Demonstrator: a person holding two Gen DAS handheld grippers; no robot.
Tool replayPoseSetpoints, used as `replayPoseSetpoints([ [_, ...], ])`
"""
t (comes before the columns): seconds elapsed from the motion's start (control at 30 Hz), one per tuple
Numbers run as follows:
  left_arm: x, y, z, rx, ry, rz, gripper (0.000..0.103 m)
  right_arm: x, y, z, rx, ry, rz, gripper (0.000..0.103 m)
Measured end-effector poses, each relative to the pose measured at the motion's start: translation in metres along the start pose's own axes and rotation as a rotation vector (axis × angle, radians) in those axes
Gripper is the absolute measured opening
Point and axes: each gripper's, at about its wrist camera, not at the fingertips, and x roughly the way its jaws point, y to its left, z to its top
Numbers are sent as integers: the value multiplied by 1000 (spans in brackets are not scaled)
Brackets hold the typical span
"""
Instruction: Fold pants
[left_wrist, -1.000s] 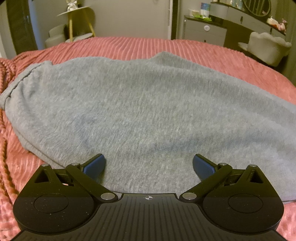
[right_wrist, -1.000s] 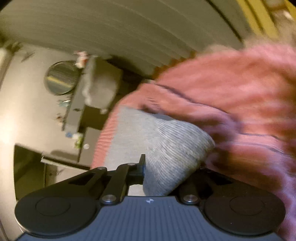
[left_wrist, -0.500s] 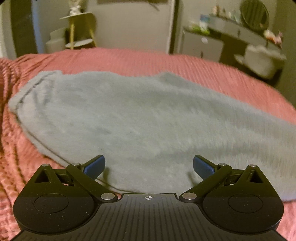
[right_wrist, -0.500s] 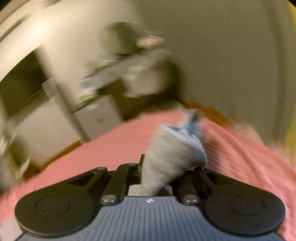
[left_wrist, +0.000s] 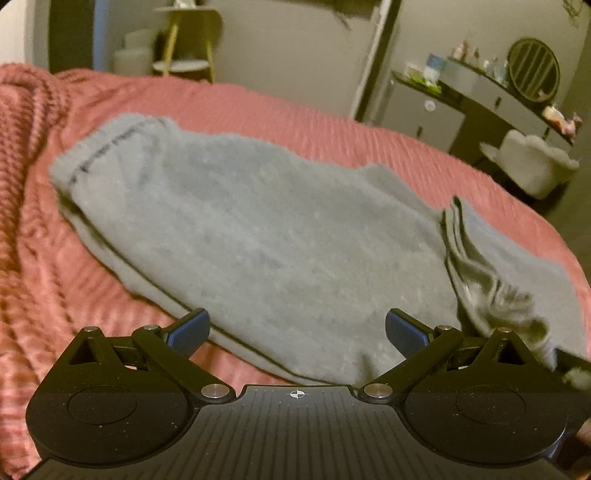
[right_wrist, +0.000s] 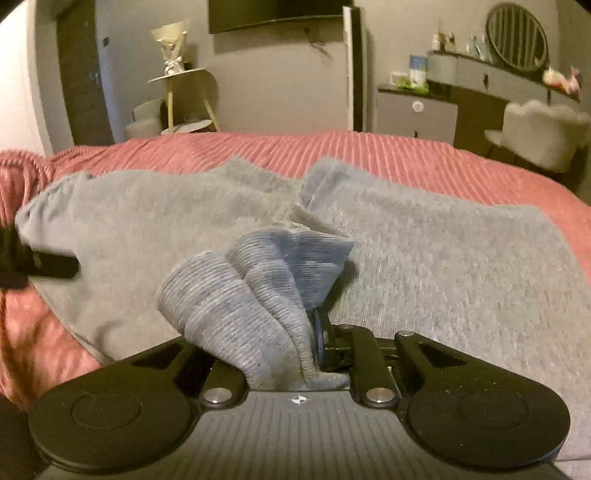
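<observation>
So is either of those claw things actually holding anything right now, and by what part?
The right gripper pinches the grey pants by a bunched ribbed cuff. The left gripper is open, holding nothing.

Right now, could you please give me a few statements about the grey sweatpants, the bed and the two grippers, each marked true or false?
1. The grey knit sweatpants lie on a pink ribbed bedspread. True.
2. The left gripper is clamped on the waistband. False: its jaws stand wide open, holding nothing.
3. The right gripper pinches a bunched ribbed cuff of the sweatpants. True.
4. The cuff lies flat on the floor. False: it is lifted over the sweatpants on the bed.
5. A round mirror stands on the grey dresser behind the bed. True.
</observation>
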Motion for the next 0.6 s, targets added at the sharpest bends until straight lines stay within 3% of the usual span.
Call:
replayPoseSetpoints([
  [0.13,8,-4,-2,23,31,-22,103,-13,0,17,117,-84,-16,11],
  [0.2,8,-2,-4,18,30,-26,103,-9,11,14,106,-69,3,16],
  [0.3,9,3,-4,-22,44,-37,103,-6,28,-7,-17,16,32,42],
  [0.4,10,7,-3,-48,57,-57,103,-36,22,-15,-19,-20,152,73],
  [0.5,8,-4,-4,-4,63,-110,103,-68,-13,-20,165,-110,216,91],
  [0.6,6,-22,-5,31,85,-223,103,-81,-72,-35,531,-152,218,94],
])
